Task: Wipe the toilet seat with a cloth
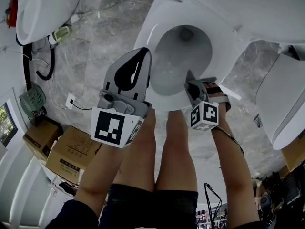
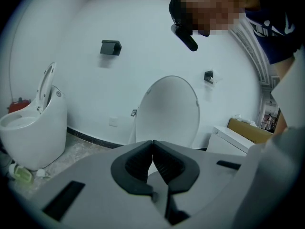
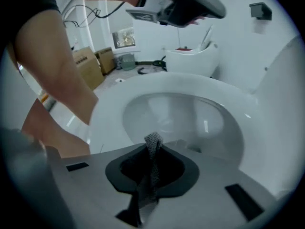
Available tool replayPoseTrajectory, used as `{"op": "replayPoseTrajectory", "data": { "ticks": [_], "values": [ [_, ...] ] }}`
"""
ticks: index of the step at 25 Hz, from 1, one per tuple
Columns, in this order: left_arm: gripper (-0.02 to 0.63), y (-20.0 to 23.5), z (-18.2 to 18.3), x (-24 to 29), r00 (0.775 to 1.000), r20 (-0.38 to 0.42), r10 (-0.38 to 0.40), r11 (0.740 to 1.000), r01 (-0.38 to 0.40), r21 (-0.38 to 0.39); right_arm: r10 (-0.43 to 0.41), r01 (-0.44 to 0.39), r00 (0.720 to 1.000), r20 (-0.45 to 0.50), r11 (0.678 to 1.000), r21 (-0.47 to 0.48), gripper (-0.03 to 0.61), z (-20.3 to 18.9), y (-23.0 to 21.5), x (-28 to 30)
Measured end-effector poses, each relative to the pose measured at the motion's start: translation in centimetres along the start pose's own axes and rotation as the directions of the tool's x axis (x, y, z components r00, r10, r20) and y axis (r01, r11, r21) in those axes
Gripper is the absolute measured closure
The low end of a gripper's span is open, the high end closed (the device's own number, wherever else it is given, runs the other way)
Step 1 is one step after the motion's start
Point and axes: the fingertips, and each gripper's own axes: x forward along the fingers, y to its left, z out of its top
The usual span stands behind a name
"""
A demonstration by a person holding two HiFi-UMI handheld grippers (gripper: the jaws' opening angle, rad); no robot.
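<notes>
Right gripper point(image 3: 151, 149) clenched on cloth point(image 3: 153, 140) at toilet seat point(image 3: 143, 87) front; left gripper point(image 2: 152, 143) closed, empty; wiping apparently barely begun.

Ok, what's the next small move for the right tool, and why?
Probably press the grey woven cloth pinched in the right tool down onto the glossy white toilet seat at its near rim and sweep along it; the cloth tip sits at that rim.
</notes>
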Motion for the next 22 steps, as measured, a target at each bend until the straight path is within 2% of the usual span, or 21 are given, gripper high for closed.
{"op": "replayPoseTrajectory", "data": {
  "ticks": [2, 3, 6, 9, 12, 16, 19, 22],
  "values": [
    [0.594, -0.1, -0.1, -0.2, 1.0, -0.003, -0.001, 1.0, 0.001, 0.002, 0.107, -0.108, 0.993, 0.053, 0.994, 0.022, 0.517, 2.8, 3.9, 0.7],
    [0.594, -0.1, -0.1, -0.4, 1.0, -0.004, -0.001, 1.0, 0.001, 0.002, 0.135, -0.137, 0.989, 0.067, 0.99, 0.017, 0.517, 3.6, 5.1, 0.7],
    [0.594, 0.1, -0.2, -1.1, 1.0, 0.0, 0.002, 1.0, -0.002, 0.006, 0.133, -0.134, 0.99, 0.056, 0.991, 0.026, 0.515, 2.9, 4.9, 0.4],
    [0.594, 0.2, -0.5, -1.7, 1.0, 0.001, 0.008, 1.0, -0.008, 0.002, 0.045, -0.047, 0.999, 0.02, 0.992, 0.119, 0.515, -0.5, 0.4, -0.7],
    [0.594, 0.0, -0.9, -2.1, 1.0, 0.002, 0.01, 1.0, -0.01, -0.006, -0.096, 0.098, 0.995, -0.017, 0.983, 0.153, 0.515, -3.6, -4.8, -2.5],
    [0.594, -0.5, -1.1, -2.7, 1.0, 0.006, 0.005, 1.0, -0.005, -0.013, -0.284, 0.279, 0.959, -0.016, 0.928, 0.245, 0.514, -6.2, -9.7, -5.1],
    [0.594, -0.3, -1.0, -3.1, 1.0, 0.014, 0.01, 1.0, -0.01, -0.019, -0.334, 0.318, 0.942, -0.005, 0.892, 0.321, 0.515, -6.2, -8.9, -5.5],
    [0.594, 0.1, -0.8, -3.6, 1.0, 0.019, 0.02, 1.0, -0.019, -0.017, -0.302, 0.269, 0.953, 0.022, 0.878, 0.397, 0.515, -4.7, -4.6, -4.5]
  ]
}}
